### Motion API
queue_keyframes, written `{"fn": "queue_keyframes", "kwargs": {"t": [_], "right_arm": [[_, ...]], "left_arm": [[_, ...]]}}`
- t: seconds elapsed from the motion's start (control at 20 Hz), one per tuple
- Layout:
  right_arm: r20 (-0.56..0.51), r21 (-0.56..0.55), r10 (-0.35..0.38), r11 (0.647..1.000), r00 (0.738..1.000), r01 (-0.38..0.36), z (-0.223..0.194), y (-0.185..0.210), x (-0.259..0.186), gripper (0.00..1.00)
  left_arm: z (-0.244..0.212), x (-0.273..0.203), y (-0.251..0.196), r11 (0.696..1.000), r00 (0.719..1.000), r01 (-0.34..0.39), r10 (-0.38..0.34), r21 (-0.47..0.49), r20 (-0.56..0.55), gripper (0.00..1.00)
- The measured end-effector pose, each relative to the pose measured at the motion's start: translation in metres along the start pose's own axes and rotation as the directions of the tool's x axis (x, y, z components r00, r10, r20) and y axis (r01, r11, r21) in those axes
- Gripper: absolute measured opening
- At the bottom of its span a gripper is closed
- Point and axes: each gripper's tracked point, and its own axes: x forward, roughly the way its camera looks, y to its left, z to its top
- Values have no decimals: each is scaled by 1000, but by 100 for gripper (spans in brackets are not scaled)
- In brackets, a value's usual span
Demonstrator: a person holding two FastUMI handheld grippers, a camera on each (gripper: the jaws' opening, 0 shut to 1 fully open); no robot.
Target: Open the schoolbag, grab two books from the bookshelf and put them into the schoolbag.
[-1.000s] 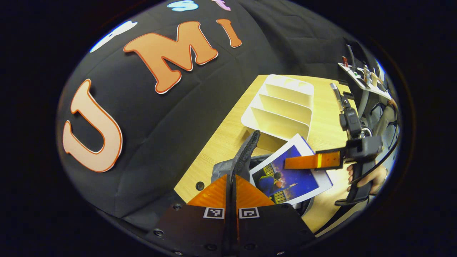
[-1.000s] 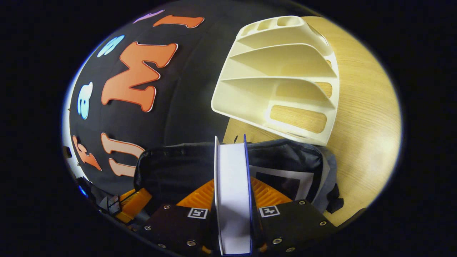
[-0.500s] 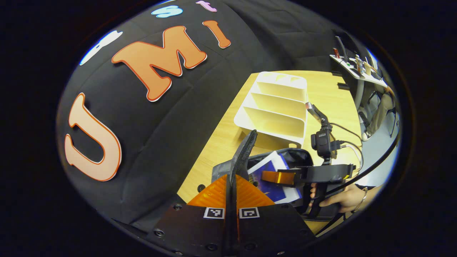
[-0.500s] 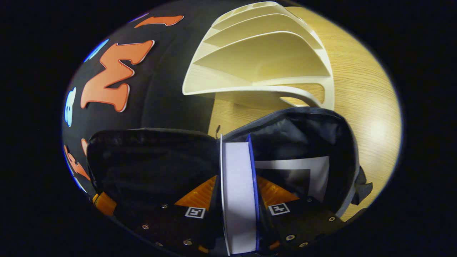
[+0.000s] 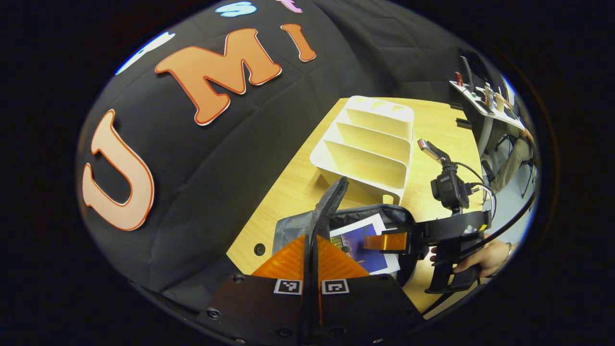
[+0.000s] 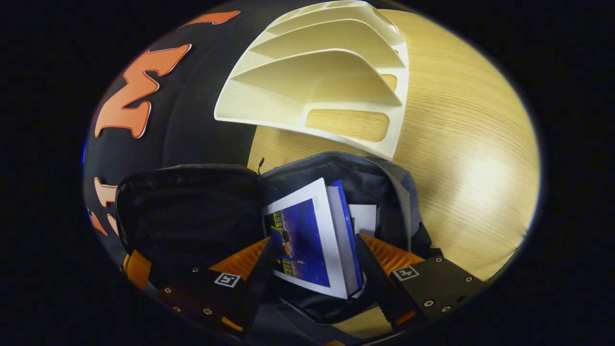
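In the right gripper view, the right tongs [image 6: 314, 269] now stand spread wide, their fingers apart on either side of the blue-covered book [image 6: 307, 240], touching nothing. Half a second ago they were pinching that book upright by its edge; it has since dropped flat into the open schoolbag [image 6: 384, 192], cover up, lying on top of a second book [image 6: 362, 217] whose white corner shows beside it. The bag's dark flap [image 6: 187, 206] is lifted to the left.

In the left gripper view, the left tongs [image 5: 311, 240] stay pressed together on the flap's edge [image 5: 329, 202], holding it up as before. The right tongs [image 5: 387, 241] hang over the bag's mouth [image 5: 394, 214], held by a hand [image 5: 485, 257], and have drawn slightly back from the book [image 5: 362, 242], which lay deeper under them earlier.

The cream bookshelf [image 5: 370, 144] stands with bare slots on the wooden bench [image 5: 293, 187], just behind the bag.
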Motion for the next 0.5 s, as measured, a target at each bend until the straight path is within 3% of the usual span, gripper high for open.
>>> {"fn": "queue_keyframes", "kwargs": {"t": [0.3,0.5], "right_arm": [[1,-192,-95,977,995,94,40,-24,-49,98],[51,-389,-205,897,977,208,80,-40,-89,98]], "left_arm": [[-10,2,-20,992,1000,-4,4,-126,4,1],[-23,3,-44,969,1000,-14,17,-247,9,5]]}}
